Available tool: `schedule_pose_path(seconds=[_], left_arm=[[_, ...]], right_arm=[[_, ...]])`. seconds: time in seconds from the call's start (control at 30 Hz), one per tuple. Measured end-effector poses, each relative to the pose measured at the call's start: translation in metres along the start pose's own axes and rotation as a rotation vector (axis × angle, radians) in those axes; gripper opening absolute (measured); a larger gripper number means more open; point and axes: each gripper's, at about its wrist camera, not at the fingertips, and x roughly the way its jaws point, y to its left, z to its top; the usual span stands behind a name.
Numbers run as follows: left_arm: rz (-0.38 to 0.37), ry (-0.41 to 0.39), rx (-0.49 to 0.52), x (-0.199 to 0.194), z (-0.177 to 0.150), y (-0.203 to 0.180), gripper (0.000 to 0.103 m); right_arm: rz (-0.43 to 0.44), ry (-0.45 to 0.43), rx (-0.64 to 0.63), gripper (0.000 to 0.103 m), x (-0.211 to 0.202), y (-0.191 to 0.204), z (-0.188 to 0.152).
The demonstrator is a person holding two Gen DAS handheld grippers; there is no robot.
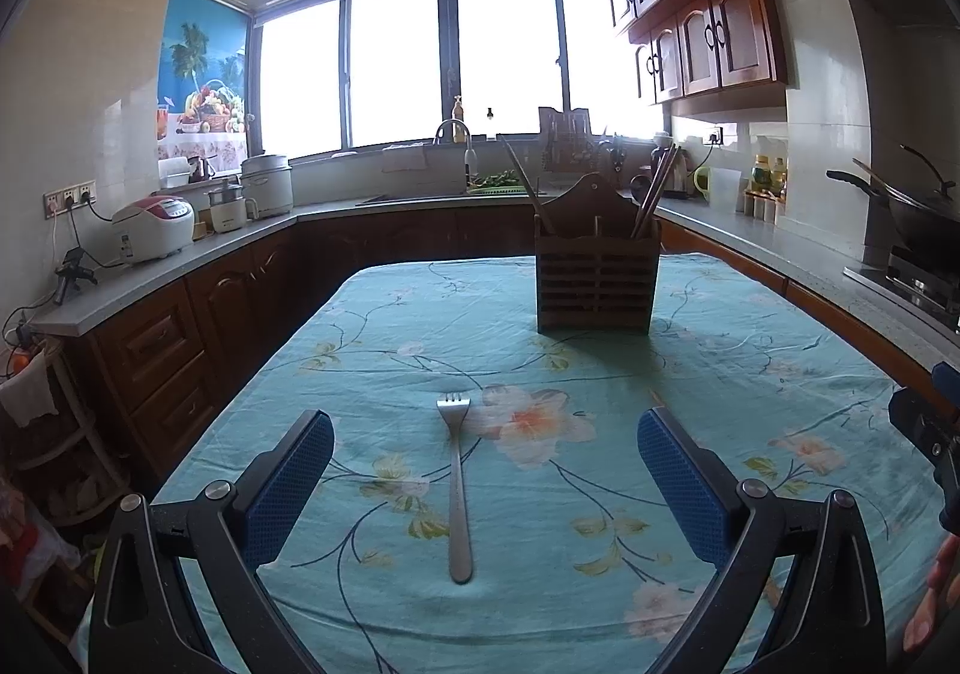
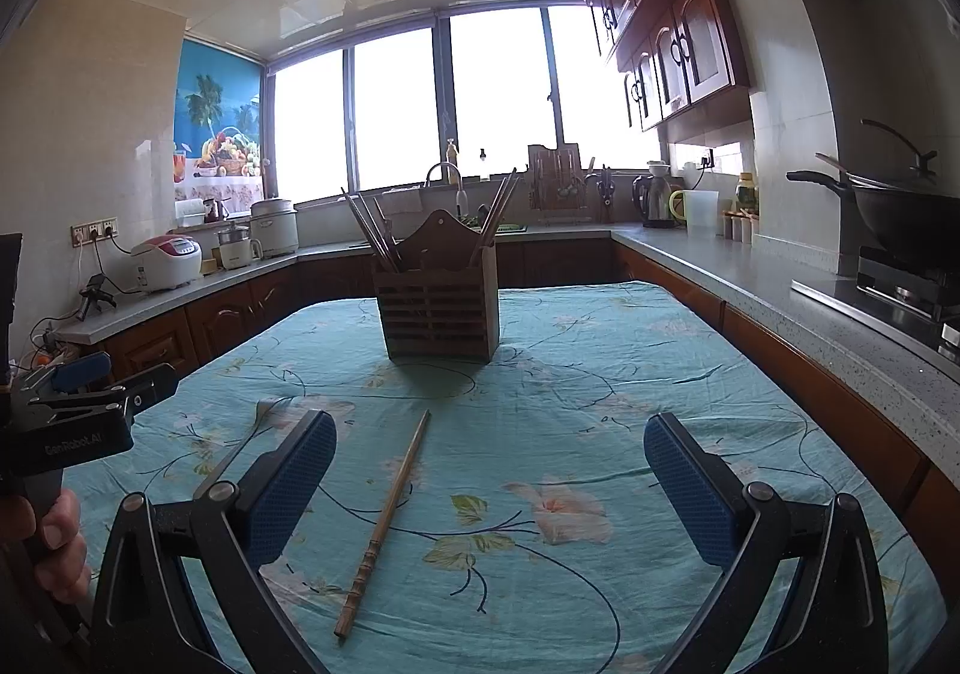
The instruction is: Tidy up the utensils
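Teal cloth (image 1: 690,326) with pink and white flowers covers the table, and it looks a bit wrinkled. On the cloth lies a shiny metal fork (image 1: 457,485), flat, with its prongs pointing away toward the window. The left gripper (image 1: 485,485) hangs just above the cloth with its two blue pads spread wide, and the fork sits in the gap between them, touching neither pad. Farther back on the table stands a brown wooden holder (image 1: 594,278) with slats on the front. Dark chopsticks (image 1: 654,191) stick up out of it and lean to the sides. In the right wrist view, one wooden chopstick (image 2: 387,518) lies flat on the cloth, slanted, with its thick carved end close to the camera and its thin end pointing toward the holder. The right gripper (image 2: 491,488) is also spread wide and holds nothing. The chopstick lies between its pads, closer to the left pad, and I cannot tell if it touches that pad. At the left edge of this view you can see the other gripper and a hand (image 2: 54,542) around its handle. Grey counters with brown cupboards go around the room. A rice cooker (image 1: 155,227) sits on the left counter, and a black wok (image 2: 894,212) sits on the stove at the right. Big bright windows fill the back wall.
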Motion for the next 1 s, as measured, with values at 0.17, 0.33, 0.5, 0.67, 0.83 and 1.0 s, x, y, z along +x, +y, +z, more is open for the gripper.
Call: schedule_pose_path(seconds=[0.17,0.33,0.5,0.67,0.83,1.0], left_arm=[[-0.002,0.002,0.001,0.000,0.001,-0.001,0.102],[-0.004,0.008,0.006,0.001,0.003,-0.004,0.102],[-0.005,0.011,0.005,0.002,0.005,-0.006,0.102],[-0.009,0.020,0.009,0.003,0.006,-0.009,0.102],[-0.003,0.021,0.008,0.003,0.007,-0.011,0.102],[-0.001,0.031,0.004,0.004,0.007,-0.011,0.102]], right_arm=[[-0.001,0.001,0.001,0.103,0.001,-0.001,0.001],[-0.003,0.007,0.006,0.103,0.002,-0.003,0.002],[-0.008,0.012,0.006,0.103,0.004,-0.004,0.004],[-0.013,0.019,0.006,0.103,0.006,-0.006,0.004],[-0.015,0.034,0.011,0.103,0.009,-0.007,0.004],[-0.013,0.049,0.013,0.103,0.012,-0.008,0.002]])
